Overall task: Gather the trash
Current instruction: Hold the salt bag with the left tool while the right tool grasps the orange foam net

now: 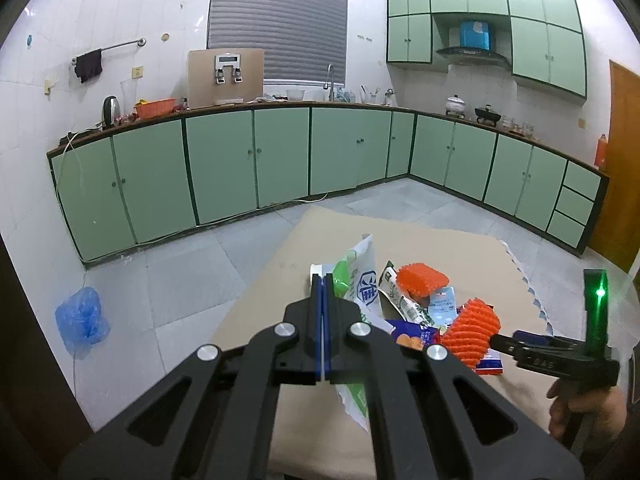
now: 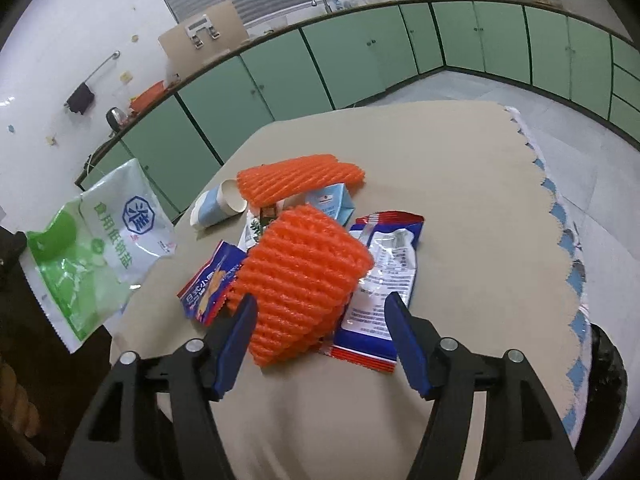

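Note:
A pile of trash lies on the beige table (image 2: 460, 184). My left gripper (image 1: 322, 280) is shut on a white and green plastic bag (image 1: 362, 280), which also shows at the left of the right wrist view (image 2: 96, 240), held up off the table. My right gripper (image 2: 320, 308) is open, its fingers on either side of an orange foam net (image 2: 300, 276), which also shows in the left wrist view (image 1: 472, 330). Behind lie a second orange foam net (image 2: 300, 184), a paper cup (image 2: 218, 204), a red and blue snack wrapper (image 2: 380, 276) and another wrapper (image 2: 208, 276).
Green cabinets (image 1: 224, 160) run along the walls under a cluttered counter. A blue plastic bag (image 1: 80, 320) lies on the grey floor at left. The tablecloth's scalloped edge (image 2: 560, 216) is at right. A wooden door (image 1: 620, 160) stands at far right.

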Demonstrator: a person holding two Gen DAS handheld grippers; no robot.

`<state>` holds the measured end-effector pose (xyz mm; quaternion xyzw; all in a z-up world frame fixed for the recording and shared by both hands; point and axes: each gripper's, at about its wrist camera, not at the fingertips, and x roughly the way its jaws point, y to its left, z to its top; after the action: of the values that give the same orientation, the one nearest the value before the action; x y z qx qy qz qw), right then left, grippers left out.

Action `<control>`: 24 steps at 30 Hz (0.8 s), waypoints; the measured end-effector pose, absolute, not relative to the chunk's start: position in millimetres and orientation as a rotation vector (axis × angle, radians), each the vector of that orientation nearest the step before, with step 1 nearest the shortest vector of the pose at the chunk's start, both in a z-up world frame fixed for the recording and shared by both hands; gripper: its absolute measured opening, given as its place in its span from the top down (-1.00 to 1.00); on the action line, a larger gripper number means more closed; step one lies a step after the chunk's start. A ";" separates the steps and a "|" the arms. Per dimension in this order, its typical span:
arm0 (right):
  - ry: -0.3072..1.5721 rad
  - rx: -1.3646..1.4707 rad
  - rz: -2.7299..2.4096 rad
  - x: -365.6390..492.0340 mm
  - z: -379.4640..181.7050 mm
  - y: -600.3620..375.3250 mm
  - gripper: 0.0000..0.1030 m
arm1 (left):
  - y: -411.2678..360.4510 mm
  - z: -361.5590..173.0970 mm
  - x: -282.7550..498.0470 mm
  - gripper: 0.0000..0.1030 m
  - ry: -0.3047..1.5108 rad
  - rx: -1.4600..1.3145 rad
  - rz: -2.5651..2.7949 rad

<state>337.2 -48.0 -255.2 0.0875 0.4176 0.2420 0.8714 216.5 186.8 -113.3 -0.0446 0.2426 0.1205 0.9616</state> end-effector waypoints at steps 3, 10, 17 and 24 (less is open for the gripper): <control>0.891 0.179 0.521 345.3 -262.4 -37.2 -0.27 | 188.9 -114.8 217.1 1.00 0.496 -0.092 0.240; 0.837 0.098 0.536 342.3 -253.2 -27.8 0.71 | 190.1 -115.9 219.7 1.00 0.500 -0.091 0.240; 0.767 0.094 0.548 324.0 -220.8 -40.6 0.76 | 185.0 -113.7 214.6 1.00 0.492 -0.092 0.236; 0.702 0.085 0.543 303.6 -185.2 -57.0 0.76 | 175.4 -101.4 206.0 1.00 0.471 -0.087 0.213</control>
<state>303.6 -57.0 -185.2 0.0410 0.3396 0.2627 0.9022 206.0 175.4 -101.4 -0.0429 0.2326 0.1054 0.9659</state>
